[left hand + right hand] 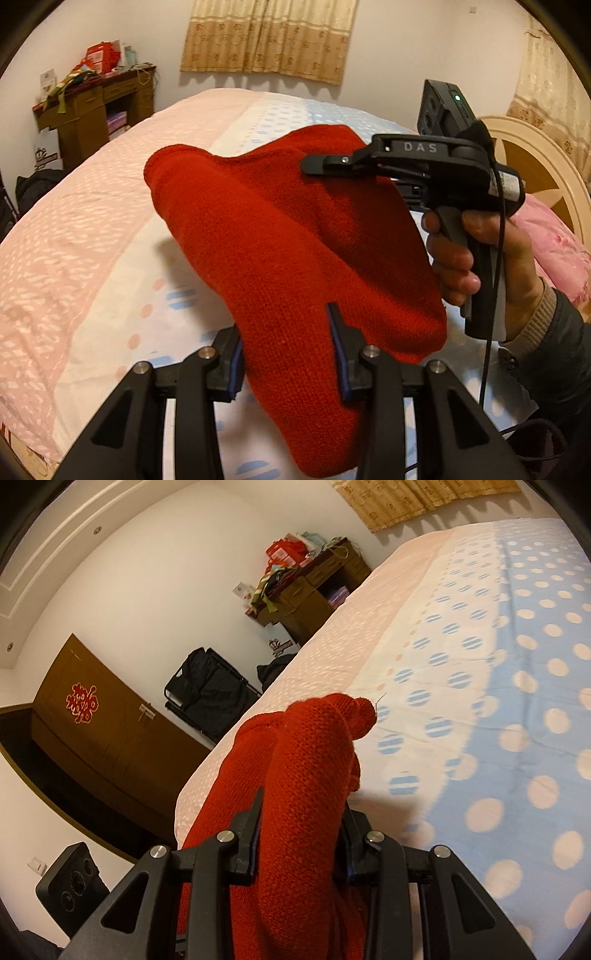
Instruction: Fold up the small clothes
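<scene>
One red knit (280, 236), held up off the bed (110, 236) between two grippers. Left gripper (291, 354) clamped on its near edge, cloth filling the gap between both fingers. Right gripper (332, 164), far right in the left view, pinches the far edge; one hand (480, 254) on its handle, one dark sleeve (554, 350). Right view: right gripper (299, 834) clamped on a bunched roll of the knit (306, 775). One bed, sheet pink at left, white mid, blue with pale dots (517, 701) right. Room: one brown desk (92, 107) far left piled with clutter, one curtain (266, 37) on the far wall, one headboard (535, 166) right, one dark door (92, 720).
</scene>
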Demonstrator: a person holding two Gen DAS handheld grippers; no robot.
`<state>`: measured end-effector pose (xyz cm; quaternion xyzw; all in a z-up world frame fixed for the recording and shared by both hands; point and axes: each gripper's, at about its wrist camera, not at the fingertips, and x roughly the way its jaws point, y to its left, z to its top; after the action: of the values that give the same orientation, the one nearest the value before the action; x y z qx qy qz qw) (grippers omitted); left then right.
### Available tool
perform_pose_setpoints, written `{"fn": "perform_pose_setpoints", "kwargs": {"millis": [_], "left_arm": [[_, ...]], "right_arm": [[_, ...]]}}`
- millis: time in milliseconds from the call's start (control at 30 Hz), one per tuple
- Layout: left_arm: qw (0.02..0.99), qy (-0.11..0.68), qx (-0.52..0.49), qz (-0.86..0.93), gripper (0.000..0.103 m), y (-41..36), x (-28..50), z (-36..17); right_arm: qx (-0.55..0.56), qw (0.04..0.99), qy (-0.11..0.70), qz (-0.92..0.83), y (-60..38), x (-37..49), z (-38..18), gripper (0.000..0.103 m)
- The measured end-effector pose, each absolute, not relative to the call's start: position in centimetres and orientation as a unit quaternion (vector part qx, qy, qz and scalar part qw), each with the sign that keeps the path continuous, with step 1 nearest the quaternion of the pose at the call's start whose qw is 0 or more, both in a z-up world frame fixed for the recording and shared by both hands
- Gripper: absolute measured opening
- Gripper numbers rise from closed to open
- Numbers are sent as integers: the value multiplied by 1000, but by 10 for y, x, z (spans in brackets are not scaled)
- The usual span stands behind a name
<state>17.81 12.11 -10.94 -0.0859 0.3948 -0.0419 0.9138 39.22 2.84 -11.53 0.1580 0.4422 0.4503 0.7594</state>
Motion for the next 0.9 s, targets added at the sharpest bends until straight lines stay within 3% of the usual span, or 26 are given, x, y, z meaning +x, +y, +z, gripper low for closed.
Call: {"fn": "perform_pose_setpoints", "kwargs": {"millis": [433,600,733,833,900], "left_arm": [[902,414,-123,-4,41,147,163,-147],[906,403,-131,7,58,148,161,-150],[909,401,-110,17,64,144,160,-144],[909,400,-111,19,66,145,156,-140],[910,399,-112,23,73,149,152,-138]], "right_arm": [[143,729,494,453,93,405,-162,33],[158,724,525,420,80,417,-183,37],[182,733,529,387,58,419,-186,55],[192,748,517,370,38,413,-175,56],[174,768,500,360,28,400,-158,56]]}}
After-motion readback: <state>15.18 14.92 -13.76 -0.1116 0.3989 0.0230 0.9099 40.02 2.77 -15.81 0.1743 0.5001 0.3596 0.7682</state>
